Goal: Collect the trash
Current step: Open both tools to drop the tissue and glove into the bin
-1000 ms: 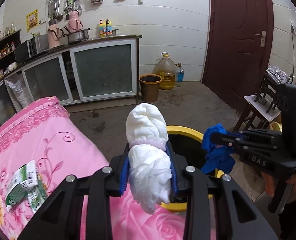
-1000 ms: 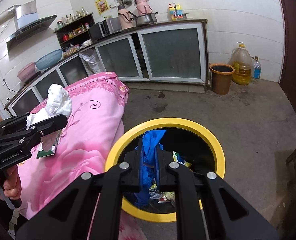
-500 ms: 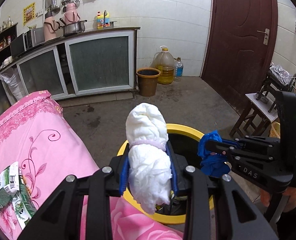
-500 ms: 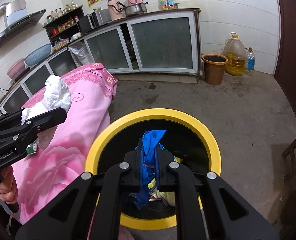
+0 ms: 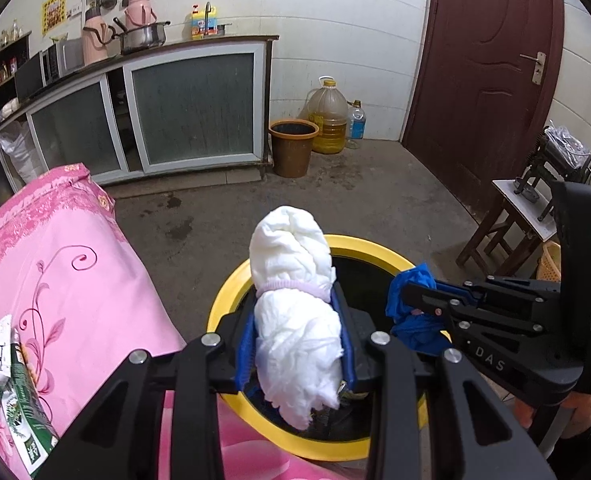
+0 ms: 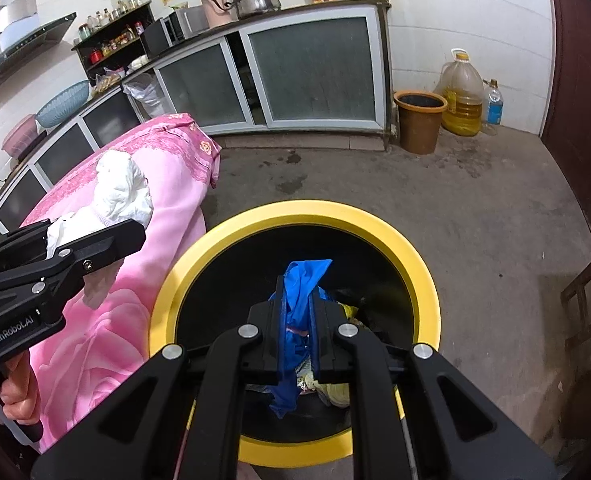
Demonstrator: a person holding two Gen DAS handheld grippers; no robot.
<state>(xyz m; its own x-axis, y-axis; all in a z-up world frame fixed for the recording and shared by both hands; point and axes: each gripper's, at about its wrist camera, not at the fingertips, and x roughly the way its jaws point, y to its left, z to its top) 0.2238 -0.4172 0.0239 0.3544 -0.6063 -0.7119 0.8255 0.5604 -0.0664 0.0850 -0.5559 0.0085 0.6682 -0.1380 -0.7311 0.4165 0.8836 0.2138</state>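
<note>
The left gripper (image 5: 295, 344) has its jaws clamped about halfway in on a white wad (image 5: 295, 320), a soft rolled bundle of padded material cinched by a pale elastic band. The right gripper (image 6: 297, 332) has its jaws pinched almost fully together on a thin blue scrap (image 6: 297, 312) that looks like crumpled plastic film or a glove.

Taking the yellow-rimmed bin (image 6: 423, 280) as the landmark: the blue scrap hangs directly above the bin's dark opening, well inside the rim, with other litter visible in the bottom below it. The white wad sits over the bin's edge on the side nearest the pink cloth (image 5: 75, 288), partly over the opening and partly over the rim. A green-and-white packet (image 5: 7, 392) lies on the pink cloth, well away from the bin.

Both pieces appear very light and yielding. The wad compresses under the pads and bulges above and below them, so a grip across its middle, just under the band, is probably the most secure; it should drop cleanly, being bulky rather than clingy. The blue scrap is limp and slick, and such film may stick to a pad on release instead of falling. Neither seems fragile, so firm pressure does no harm.
</note>
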